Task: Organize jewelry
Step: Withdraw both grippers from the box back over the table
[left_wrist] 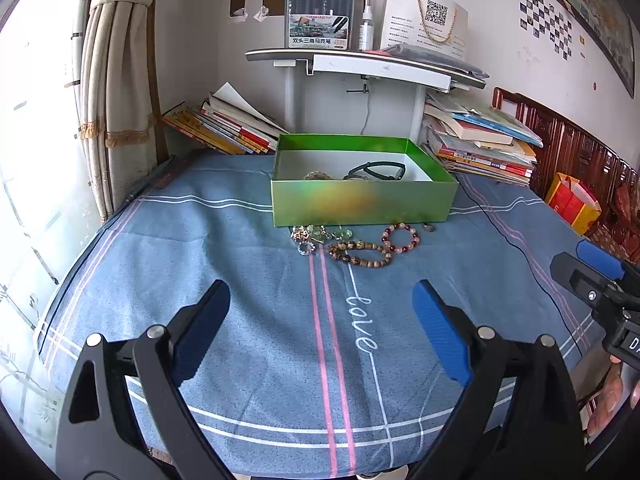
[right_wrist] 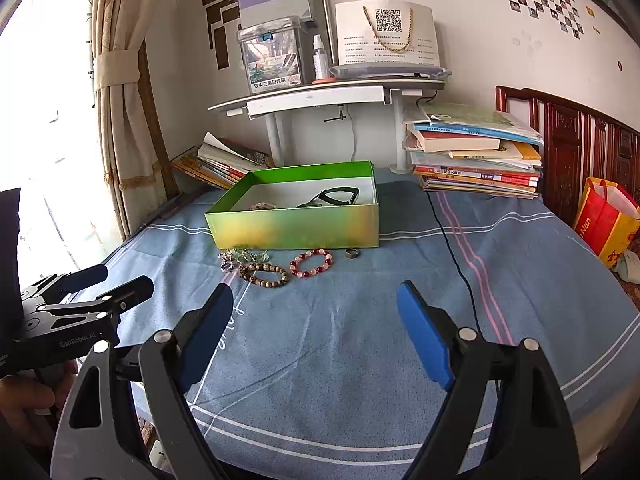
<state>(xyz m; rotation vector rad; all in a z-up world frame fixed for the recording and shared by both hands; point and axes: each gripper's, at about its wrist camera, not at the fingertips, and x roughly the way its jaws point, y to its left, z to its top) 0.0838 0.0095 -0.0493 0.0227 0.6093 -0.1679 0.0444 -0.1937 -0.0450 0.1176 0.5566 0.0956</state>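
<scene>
The near wall of the shiny green open cardboard box [left_wrist: 362, 200] hides most of its white inside; only the top of a black band-like piece [left_wrist: 378, 170] and a bit of a pale beaded piece [left_wrist: 318, 176] show above the rim, and the dark item between them is too cut off to name. Against the box front lies a tangle of clear greenish crystal beads [left_wrist: 320, 236], partly merged with a small sparkly ring-shaped piece [left_wrist: 306, 249] that may be a separate item. Just beside it on the blue striped cloth [left_wrist: 248, 320] lie a brown wooden bead bracelet [left_wrist: 360, 254], a red and pink bead bracelet [left_wrist: 401, 238] and, near the box's right corner, a small dark ring [right_wrist: 352, 253].

The left gripper [left_wrist: 320, 334] hovers low over the cloth, well short of the jewelry, its blue-padded fingers spread wide with nothing between them. The right gripper [right_wrist: 314, 334] is level beside it, likewise spread wide and empty.
</scene>
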